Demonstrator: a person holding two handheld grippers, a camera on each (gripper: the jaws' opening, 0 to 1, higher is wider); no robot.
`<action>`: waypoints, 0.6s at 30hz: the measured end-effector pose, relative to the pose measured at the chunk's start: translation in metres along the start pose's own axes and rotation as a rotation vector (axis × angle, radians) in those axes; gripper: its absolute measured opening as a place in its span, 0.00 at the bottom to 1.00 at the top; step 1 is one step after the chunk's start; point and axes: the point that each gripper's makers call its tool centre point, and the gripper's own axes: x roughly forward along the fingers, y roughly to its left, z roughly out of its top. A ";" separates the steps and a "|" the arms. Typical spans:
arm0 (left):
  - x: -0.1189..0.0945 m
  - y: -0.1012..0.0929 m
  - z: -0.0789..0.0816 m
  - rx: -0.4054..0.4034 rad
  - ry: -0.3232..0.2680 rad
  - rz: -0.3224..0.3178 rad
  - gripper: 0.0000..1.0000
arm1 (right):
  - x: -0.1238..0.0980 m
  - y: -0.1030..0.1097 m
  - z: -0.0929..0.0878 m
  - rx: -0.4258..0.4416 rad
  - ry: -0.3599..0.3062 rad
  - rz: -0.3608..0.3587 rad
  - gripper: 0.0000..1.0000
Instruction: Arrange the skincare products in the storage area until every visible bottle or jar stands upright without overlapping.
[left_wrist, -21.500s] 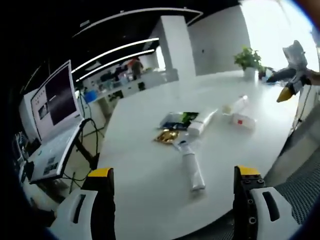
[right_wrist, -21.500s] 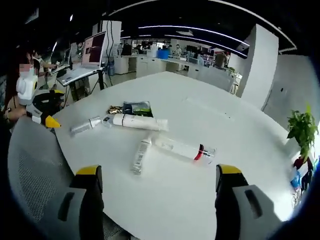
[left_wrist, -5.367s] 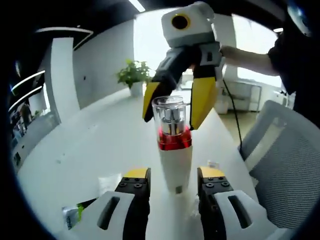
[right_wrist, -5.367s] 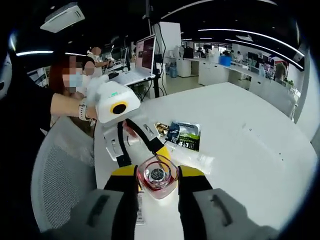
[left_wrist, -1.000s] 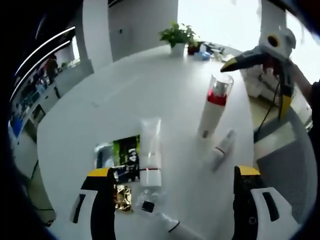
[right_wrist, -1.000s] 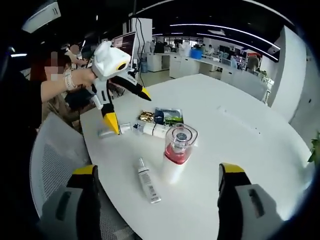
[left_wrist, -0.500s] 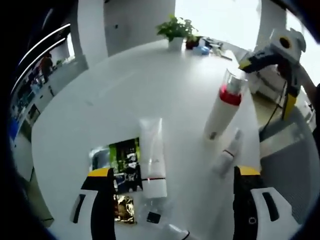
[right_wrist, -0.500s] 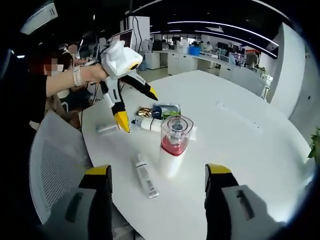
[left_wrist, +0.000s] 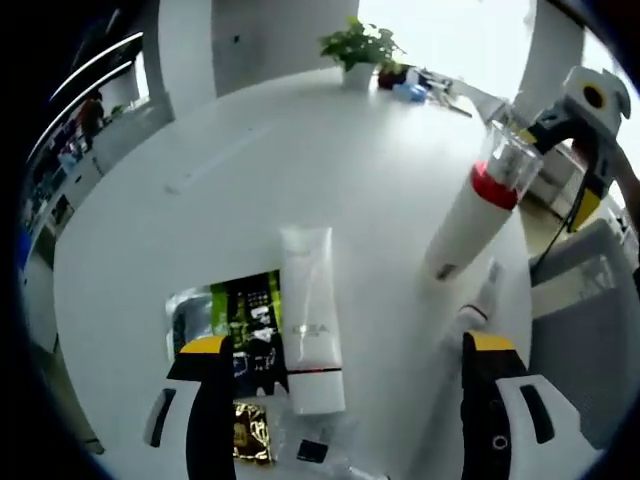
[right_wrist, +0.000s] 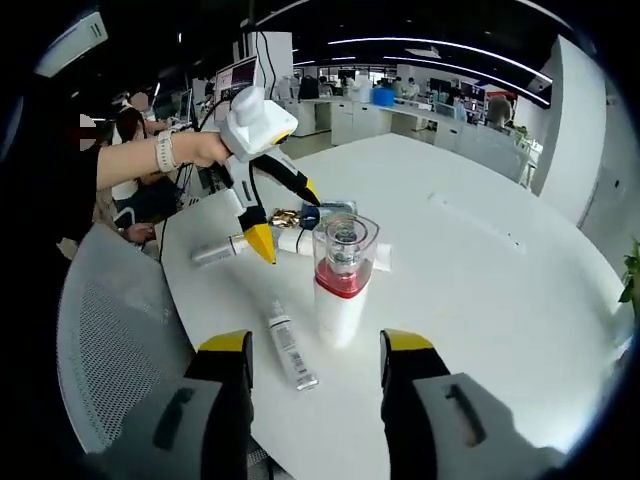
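Red-banded bottle (right_wrist: 341, 285) stands upright between open, empty right gripper (right_wrist: 313, 352) jaws; left gripper (left_wrist: 338, 352), open, overlooks a lying white tube (left_wrist: 312, 318).

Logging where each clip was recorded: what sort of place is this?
Most likely an open-plan office. A large white table holds the products, a mesh office chair stands at its edge, and rows of desks with monitors run under strip ceiling lights behind.

Round white table (left_wrist: 250, 160), mesh chair (right_wrist: 110, 340), potted plant (left_wrist: 362, 45), ceiling strip lights (right_wrist: 440, 45).
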 end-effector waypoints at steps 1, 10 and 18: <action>0.002 0.000 0.000 0.000 0.001 -0.001 0.89 | 0.000 0.000 0.000 0.002 -0.002 0.001 0.48; 0.019 0.001 -0.006 0.013 0.056 -0.027 0.77 | 0.000 0.002 -0.001 0.026 -0.014 0.014 0.43; 0.033 0.005 -0.001 0.016 0.062 -0.035 0.61 | -0.001 0.005 -0.005 0.051 -0.020 0.016 0.40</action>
